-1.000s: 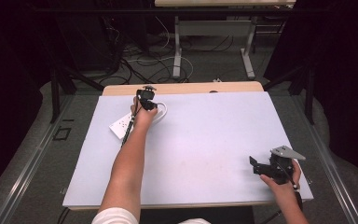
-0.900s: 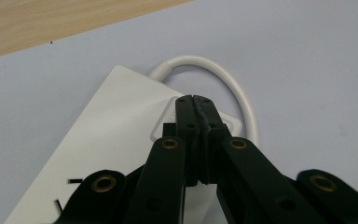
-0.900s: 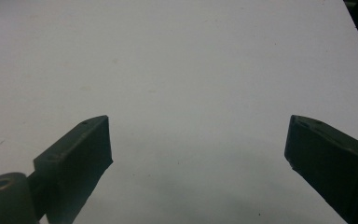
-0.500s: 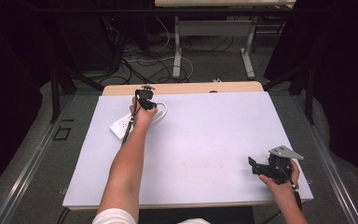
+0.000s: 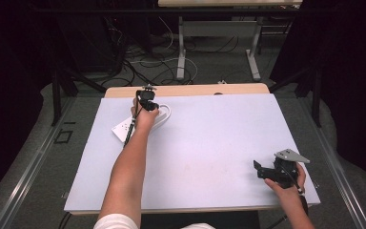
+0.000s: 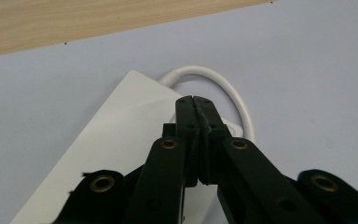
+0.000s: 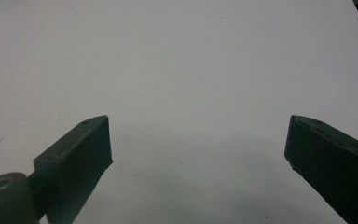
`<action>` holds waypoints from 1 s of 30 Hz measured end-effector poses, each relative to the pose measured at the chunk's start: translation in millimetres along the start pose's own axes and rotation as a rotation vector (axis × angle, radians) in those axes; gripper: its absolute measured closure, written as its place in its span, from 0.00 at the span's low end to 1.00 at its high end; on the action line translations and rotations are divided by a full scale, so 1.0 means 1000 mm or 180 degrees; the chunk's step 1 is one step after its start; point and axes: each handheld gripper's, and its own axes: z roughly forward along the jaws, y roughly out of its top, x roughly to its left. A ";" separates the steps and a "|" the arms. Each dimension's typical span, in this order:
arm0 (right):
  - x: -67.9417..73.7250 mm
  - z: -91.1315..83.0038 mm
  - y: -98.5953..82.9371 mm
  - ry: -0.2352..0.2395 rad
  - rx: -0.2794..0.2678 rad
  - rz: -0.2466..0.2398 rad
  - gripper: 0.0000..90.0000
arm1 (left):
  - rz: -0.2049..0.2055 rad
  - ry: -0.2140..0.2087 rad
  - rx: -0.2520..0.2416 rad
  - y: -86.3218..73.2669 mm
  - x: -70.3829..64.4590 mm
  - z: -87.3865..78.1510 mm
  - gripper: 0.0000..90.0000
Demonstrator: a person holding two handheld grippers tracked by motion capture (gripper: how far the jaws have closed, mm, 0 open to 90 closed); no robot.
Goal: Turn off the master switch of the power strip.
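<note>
Power strip (image 5: 124,128) lies far left on the table (image 5: 209,143), cord (image 6: 235,93) looped. Left gripper (image 6: 196,100) hovers closed over it, seemingly empty; right gripper (image 7: 198,140) gapes, idle, near right. Next, probably: open and grasp.

Tabletop (image 5: 205,157): pale lavender sheet over a light wood board, wood strip showing along the far edge. On it, far left: one white power strip (image 5: 122,129) with looped white cord (image 5: 166,114).
</note>
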 end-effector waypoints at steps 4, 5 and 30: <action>0.000 0.000 0.000 -0.0002 0.0006 0.0012 0.08 | -0.0019 0.0009 -0.0008 0.000 0.001 -0.004 0.95; 0.000 0.000 0.000 -0.0002 0.0006 0.0012 0.08 | -0.0002 0.0001 -0.0026 0.001 0.002 -0.004 0.95; 0.003 0.002 0.001 -0.0005 -0.0004 -0.0069 0.08 | 0.0082 -0.0137 -0.0179 0.002 -0.006 -0.026 0.53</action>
